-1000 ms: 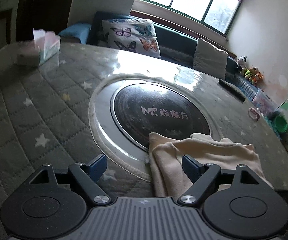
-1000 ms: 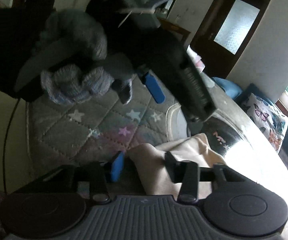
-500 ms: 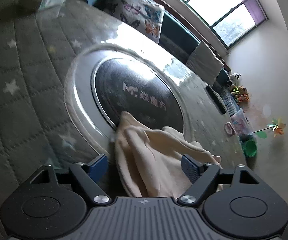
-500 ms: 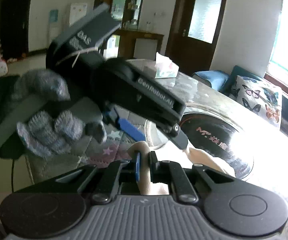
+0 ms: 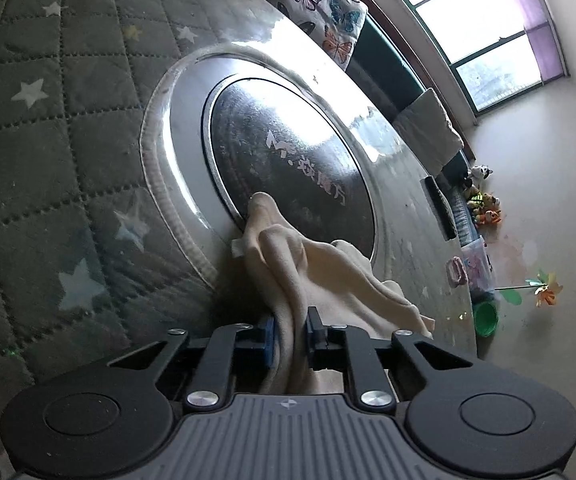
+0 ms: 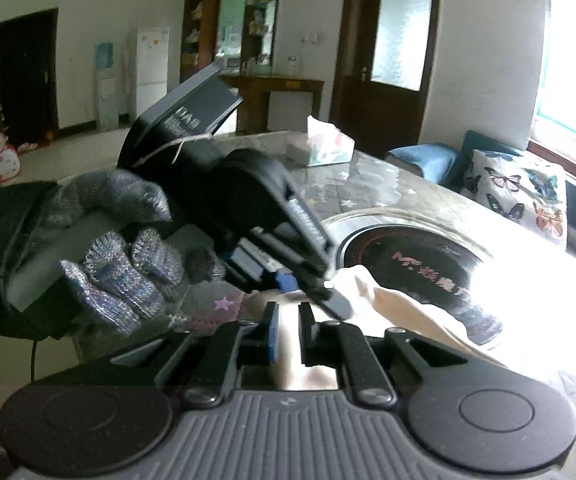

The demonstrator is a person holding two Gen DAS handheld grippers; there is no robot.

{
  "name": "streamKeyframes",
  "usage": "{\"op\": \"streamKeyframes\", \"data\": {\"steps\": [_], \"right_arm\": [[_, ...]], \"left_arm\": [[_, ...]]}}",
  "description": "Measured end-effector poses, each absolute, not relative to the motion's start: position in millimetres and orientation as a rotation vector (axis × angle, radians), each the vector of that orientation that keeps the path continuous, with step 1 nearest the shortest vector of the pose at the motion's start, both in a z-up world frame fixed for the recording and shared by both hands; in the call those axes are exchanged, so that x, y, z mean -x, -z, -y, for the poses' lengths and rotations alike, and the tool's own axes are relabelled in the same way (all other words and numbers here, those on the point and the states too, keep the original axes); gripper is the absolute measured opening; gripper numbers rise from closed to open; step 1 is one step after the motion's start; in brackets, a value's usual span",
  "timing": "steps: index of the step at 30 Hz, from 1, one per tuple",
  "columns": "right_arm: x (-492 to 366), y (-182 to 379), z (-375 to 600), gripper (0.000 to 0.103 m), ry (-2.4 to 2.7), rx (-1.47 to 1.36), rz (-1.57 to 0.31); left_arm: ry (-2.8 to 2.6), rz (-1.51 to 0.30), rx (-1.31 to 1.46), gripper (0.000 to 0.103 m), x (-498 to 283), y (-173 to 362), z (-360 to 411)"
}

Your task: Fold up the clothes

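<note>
You have the cream garment [image 5: 320, 276] pinched in both tools, and it hangs bunched and part-lifted over the near rim of the dark round inset [image 5: 288, 152], so judge this as a lift to spread or turn the cloth; keep the two tools level and draw them apart until the fabric between them goes taut, or the crease will set crooked; the left gripper [image 5: 290, 338] has its jaws drawn nearly together on a thick gather of cloth, and the right gripper [image 6: 286, 334] is likewise closed to a narrow gap with pale cloth between the pads, though glare washes out how much it holds; your gloved left hand [image 6: 116, 252] sits close over the right tool, so mind that they do not collide; the table [image 5: 48, 160] wears a grey quilted cover with stars under a glossy sheet that may let fabric slide; beyond lie a butterfly cushion [image 5: 320, 12], a window [image 5: 488, 32], a tissue box [image 6: 326, 146] and a green cup [image 5: 486, 314].
</note>
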State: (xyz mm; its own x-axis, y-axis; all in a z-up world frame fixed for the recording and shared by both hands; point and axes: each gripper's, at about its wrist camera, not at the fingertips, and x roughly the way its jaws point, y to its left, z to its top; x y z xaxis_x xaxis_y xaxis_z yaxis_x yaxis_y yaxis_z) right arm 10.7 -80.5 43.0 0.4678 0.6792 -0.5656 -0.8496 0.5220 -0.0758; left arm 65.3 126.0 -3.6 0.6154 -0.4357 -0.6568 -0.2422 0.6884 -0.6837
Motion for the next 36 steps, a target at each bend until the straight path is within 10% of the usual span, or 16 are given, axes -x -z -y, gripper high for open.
{"op": "streamKeyframes", "data": {"steps": [26,36], "right_arm": [[-133.0,13.8,251.6,0.038,-0.385,-0.082,-0.761],[-116.8,-2.2,249.1,0.009,-0.431,-0.099,-0.731]], "left_arm": [[0.105,-0.922,0.702,0.016,-68.0,-3.2,-115.3],[0.108,-0.879,0.617,0.014,-71.6,-24.0,-103.0]]}}
